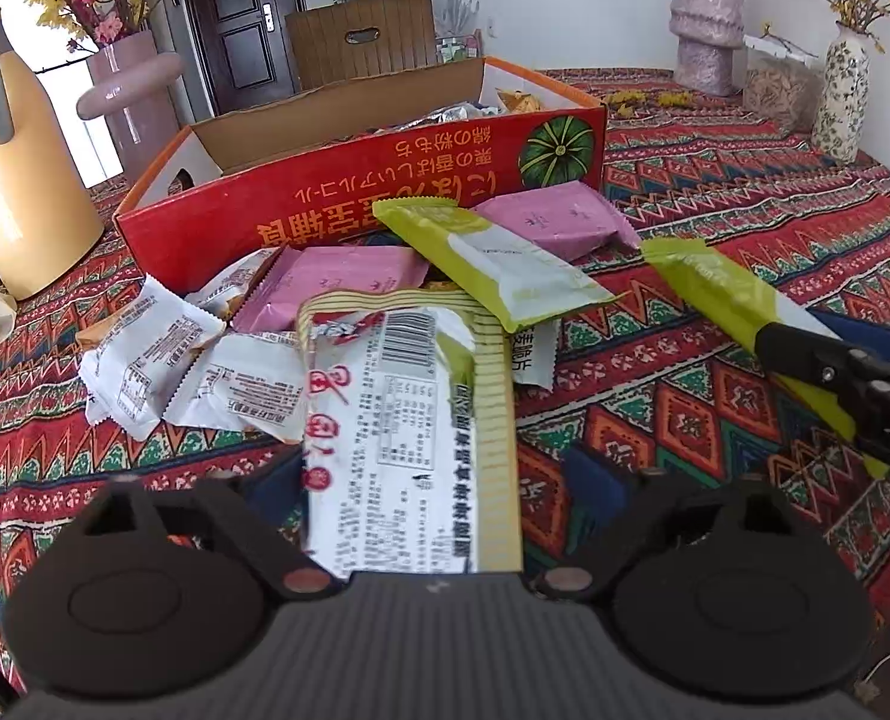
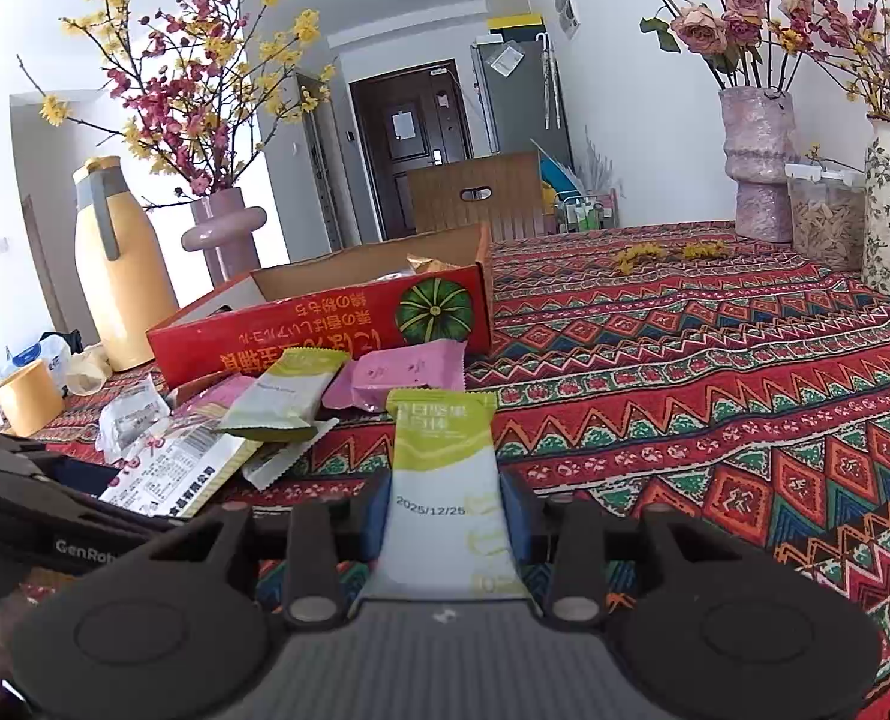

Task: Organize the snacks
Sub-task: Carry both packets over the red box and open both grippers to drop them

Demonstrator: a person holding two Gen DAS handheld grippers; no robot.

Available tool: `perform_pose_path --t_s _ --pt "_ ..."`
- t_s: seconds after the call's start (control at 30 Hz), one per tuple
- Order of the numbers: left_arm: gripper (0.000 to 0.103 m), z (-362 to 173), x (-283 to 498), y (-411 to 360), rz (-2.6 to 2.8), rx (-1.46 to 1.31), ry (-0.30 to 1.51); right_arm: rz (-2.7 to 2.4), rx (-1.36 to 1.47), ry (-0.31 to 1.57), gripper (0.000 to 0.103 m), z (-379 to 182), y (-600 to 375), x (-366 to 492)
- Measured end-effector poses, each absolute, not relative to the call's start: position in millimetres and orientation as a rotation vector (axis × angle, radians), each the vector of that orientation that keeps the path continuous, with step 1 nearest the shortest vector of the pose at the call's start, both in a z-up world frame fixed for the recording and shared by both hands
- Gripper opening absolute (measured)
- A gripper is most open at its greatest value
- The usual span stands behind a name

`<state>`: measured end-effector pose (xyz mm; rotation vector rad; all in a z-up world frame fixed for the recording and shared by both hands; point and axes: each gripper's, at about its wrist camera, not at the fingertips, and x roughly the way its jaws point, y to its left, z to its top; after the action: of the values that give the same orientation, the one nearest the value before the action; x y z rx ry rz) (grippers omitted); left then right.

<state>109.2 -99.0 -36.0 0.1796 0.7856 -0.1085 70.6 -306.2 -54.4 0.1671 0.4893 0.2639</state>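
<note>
A red cardboard box [image 1: 349, 192] with a pumpkin picture stands open on the patterned tablecloth, some snacks inside. In front of it lies a pile of snack packets: pink ones [image 1: 337, 282], white ones [image 1: 145, 360] and a green-and-white bar [image 1: 493, 264]. My left gripper [image 1: 412, 516] is shut on a white packet with yellow stripes and a barcode [image 1: 409, 420], held above the cloth. My right gripper [image 2: 445, 516] is shut on a green-and-white nut bar [image 2: 442, 474], right of the pile; it also shows in the left wrist view [image 1: 727, 300]. The box [image 2: 325, 324] shows in the right wrist view too.
A yellow thermos jug [image 1: 7, 180] and a pink vase [image 1: 127, 96] stand left of the box. A yellow mug [image 2: 25, 402] sits at the far left. Two vases [image 2: 757, 168] and a clear jar [image 2: 823, 216] stand at the far right. A wooden chair [image 1: 361, 36] is behind the table.
</note>
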Motion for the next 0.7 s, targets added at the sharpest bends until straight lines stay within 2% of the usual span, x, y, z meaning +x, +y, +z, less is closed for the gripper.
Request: perform_pose_path --t_s 0.07,0.1,0.27,0.47,0.7 --pt "0.070 -34.4 107.3 -97.7 -0.118 0.173 0.782 0.265 0.165 0.490 0.038 -54.0 -304.8 70.9" --pt "0.068 -33.8 106.8 -97.2 -0.122 0.171 0.782 0.265 0.164 0.490 0.038 -53.8 -304.2 70.6" --pt "0.048 -30.3 103.5 -93.6 -0.123 0.164 0.766 0.267 0.159 0.490 0.038 -52.9 -302.3 70.2" --pt "0.041 -27.5 100.4 -89.7 -0.113 0.154 0.745 0.270 0.152 0.487 0.038 -51.4 -300.0 68.9" --pt "0.040 -17.8 94.6 -82.2 -0.112 0.135 0.706 0.271 0.142 0.476 0.038 -47.8 -298.1 65.4"
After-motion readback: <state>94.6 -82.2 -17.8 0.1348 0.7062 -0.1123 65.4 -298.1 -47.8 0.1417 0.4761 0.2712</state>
